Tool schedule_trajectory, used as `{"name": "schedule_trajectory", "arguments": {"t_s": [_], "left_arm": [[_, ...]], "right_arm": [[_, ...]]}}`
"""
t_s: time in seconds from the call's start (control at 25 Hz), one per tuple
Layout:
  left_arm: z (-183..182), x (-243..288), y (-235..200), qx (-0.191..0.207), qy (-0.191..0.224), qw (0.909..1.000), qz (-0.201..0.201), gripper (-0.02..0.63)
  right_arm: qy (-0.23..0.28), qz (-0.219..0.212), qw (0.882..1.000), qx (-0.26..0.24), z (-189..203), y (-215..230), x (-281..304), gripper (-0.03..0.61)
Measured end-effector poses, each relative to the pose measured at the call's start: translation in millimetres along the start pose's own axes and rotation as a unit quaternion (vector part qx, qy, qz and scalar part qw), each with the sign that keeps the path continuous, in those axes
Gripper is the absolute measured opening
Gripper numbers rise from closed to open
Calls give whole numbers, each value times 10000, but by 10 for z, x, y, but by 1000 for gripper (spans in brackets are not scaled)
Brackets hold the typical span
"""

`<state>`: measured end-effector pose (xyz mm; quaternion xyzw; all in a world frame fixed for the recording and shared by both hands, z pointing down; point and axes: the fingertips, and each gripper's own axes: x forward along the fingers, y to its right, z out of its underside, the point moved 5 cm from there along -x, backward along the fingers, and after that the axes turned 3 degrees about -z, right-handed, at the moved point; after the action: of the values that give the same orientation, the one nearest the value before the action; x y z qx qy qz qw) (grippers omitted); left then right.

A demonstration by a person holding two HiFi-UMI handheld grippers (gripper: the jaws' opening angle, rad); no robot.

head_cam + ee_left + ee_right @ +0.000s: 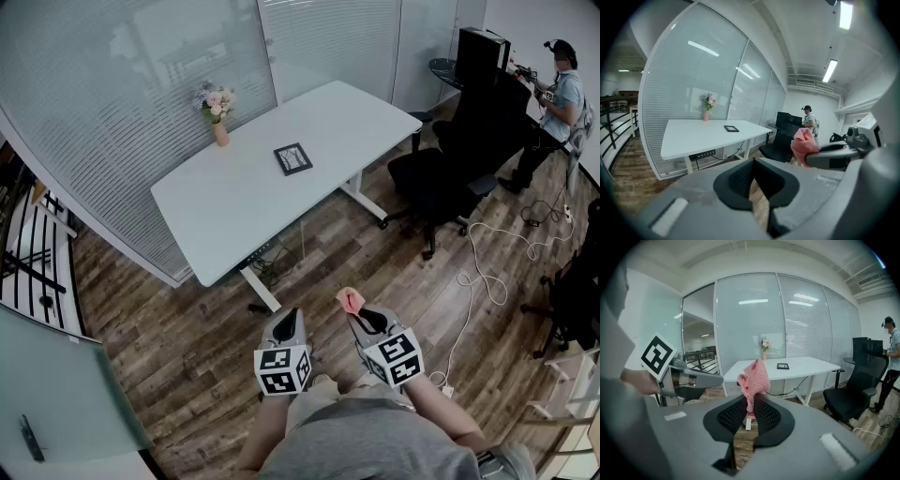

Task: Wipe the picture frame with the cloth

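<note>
**Handling Notes: Cloth and Picture Frame**

**Position.** The picture frame (293, 158) lies flat near the middle of the white worktop (244, 202). It is well apart from the flower vase (217, 111), which stands by the long edge next to the glass wall. Both grippers are held close to the operator's body over the wooden floor (187, 337), well short of the worktop's near long edge.

**Right gripper.** The fingers of the right gripper (750, 411) are closed on the pink cloth (754, 378). They pinch its lower part, and a loose bunch stands up above them.

**Left gripper.** The fingers of the left gripper (754, 187) are drawn together with only a narrow slit between them. They hold nothing.

**Cloth.**
- Judged light, soft and limp.
- It will fold under pressure, so present the free bunch to the surface, not the fingers.
- The pinch is narrow, so dragging hard could pull the cloth out.

**Frame.**
- Judged small, light and rigid, with a dark border around a paler centre.
- From this distance it cannot be confirmed whether the centre is glazed, so treat it as fragile and smooth.
- Because it is light and lies flat on a slick worktop, it is likely to slide when wiped.
- Steady it with the left gripper on the outer border, at one edge or corner.
- Keep the fingers off the centre panel.
</note>
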<state>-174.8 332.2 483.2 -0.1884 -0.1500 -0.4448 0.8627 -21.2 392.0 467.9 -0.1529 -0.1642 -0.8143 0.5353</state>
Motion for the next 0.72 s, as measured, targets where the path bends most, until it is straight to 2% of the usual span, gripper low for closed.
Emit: {"name": "schedule_trajectory", "arguments": {"t_s": [0.36, 0.72], "left_arm": [[9, 29, 33, 129, 3, 9997, 211, 2], [-117, 142, -227, 158, 34, 9993, 325, 2]], "right_arm": [[152, 68, 9999, -18, -53, -46, 68, 42], [254, 33, 9996, 101, -183, -130, 361, 43]]}}
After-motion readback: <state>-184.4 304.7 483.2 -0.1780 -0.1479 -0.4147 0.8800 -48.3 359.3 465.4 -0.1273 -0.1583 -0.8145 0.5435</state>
